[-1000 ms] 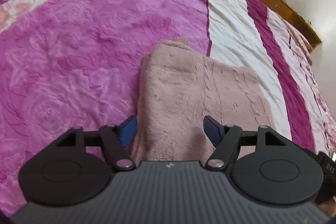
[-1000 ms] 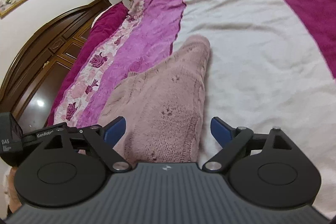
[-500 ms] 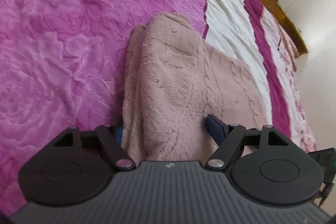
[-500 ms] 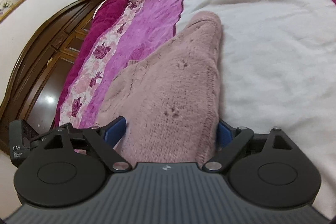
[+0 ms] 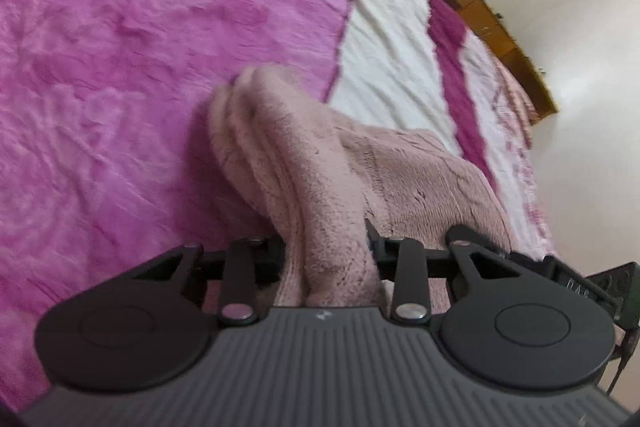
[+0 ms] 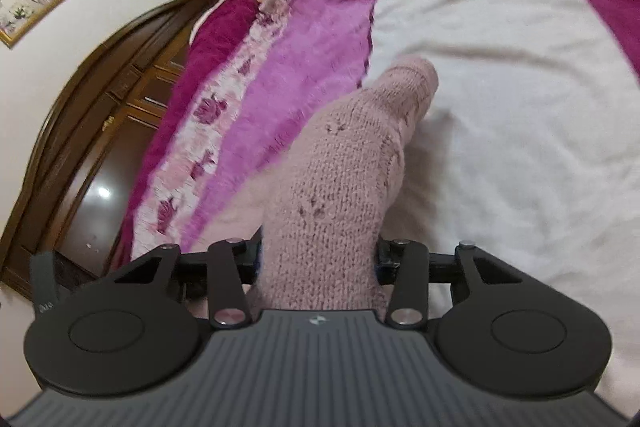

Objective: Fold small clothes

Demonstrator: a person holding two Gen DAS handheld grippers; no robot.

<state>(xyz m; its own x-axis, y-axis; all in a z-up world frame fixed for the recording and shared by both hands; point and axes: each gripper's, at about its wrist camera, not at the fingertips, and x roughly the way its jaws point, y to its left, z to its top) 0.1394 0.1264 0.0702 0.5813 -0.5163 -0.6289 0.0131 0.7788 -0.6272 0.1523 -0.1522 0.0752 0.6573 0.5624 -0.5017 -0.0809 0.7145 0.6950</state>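
Observation:
A folded pale pink knitted garment [image 5: 304, 163] lies on the bed, across the border of the purple and white stripes. My left gripper [image 5: 326, 247] is shut on its near edge, which rises bunched between the jaws. My right gripper [image 6: 318, 255] is shut on the garment's other near corner [image 6: 340, 179], lifted into a ridge. The fingertips of both are buried in the knit. The far end of the garment still rests on the bedspread.
The bedspread has purple rose-patterned [image 5: 120, 67], white [image 6: 500, 67] and magenta stripes. A dark wooden headboard [image 6: 80, 115] is at the left in the right wrist view. A wooden bed frame [image 5: 480, 7] and a window are beyond the bed in the left wrist view.
Both grippers moved in over the garment's near edge and closed on it. The gripped edge has risen off the bed and bunched up.

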